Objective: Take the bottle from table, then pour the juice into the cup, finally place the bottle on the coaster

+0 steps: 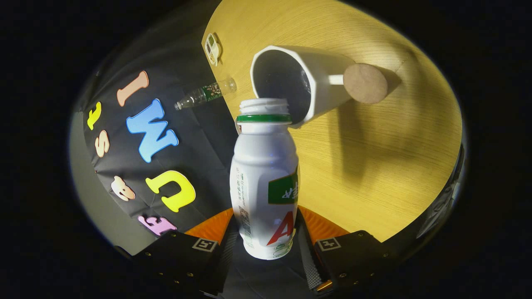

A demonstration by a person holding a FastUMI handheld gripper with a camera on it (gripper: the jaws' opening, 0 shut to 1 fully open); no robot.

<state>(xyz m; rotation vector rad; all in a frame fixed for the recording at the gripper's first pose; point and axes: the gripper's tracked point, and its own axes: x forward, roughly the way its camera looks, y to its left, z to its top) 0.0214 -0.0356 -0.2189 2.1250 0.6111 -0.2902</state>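
The gripper (266,245) has its 2 fingers clamped on the lower body of the white plastic bottle with a green neck ring (264,182), cap off. Its mouth sits at the rim of the white cup (299,81), so tip slowly, keeping it over the opening. Beyond, the round brown coaster (365,83) waits on the wooden table (374,166).

The gripper (266,241) clamps its 2 fingers on the white bottle (264,182), uncapped, its open neck just at the rim of the white cup (303,83). A round brown coaster (365,83) sits beside the cup on the wooden table (374,166). A clear plastic bottle (205,94) lies farther off.
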